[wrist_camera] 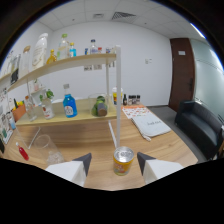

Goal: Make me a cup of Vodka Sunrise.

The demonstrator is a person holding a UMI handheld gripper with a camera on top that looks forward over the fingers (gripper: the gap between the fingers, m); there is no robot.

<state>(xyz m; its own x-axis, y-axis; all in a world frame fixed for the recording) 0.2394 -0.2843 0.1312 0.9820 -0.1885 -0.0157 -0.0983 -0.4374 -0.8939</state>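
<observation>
A can [123, 160] is standing upright on the table [165, 145], sitting between the two fingers of my gripper [114, 161] with a gap showing on either side. I am holding the fingers open around it, gripping nothing; the can is resting on the table. Just ahead of the can, a white post [118, 95] is rising to the upper shelf [60, 64], which is carrying bottles. Beyond the fingers, on the lower shelf, a blue bottle [70, 105] and a green bottle [100, 106] are standing near each other. To my left, a clear cup [46, 147] is sitting close to the left finger. Farther right, papers [150, 124] are lying on the table, and a black sofa [200, 124] is standing beyond them.
</observation>
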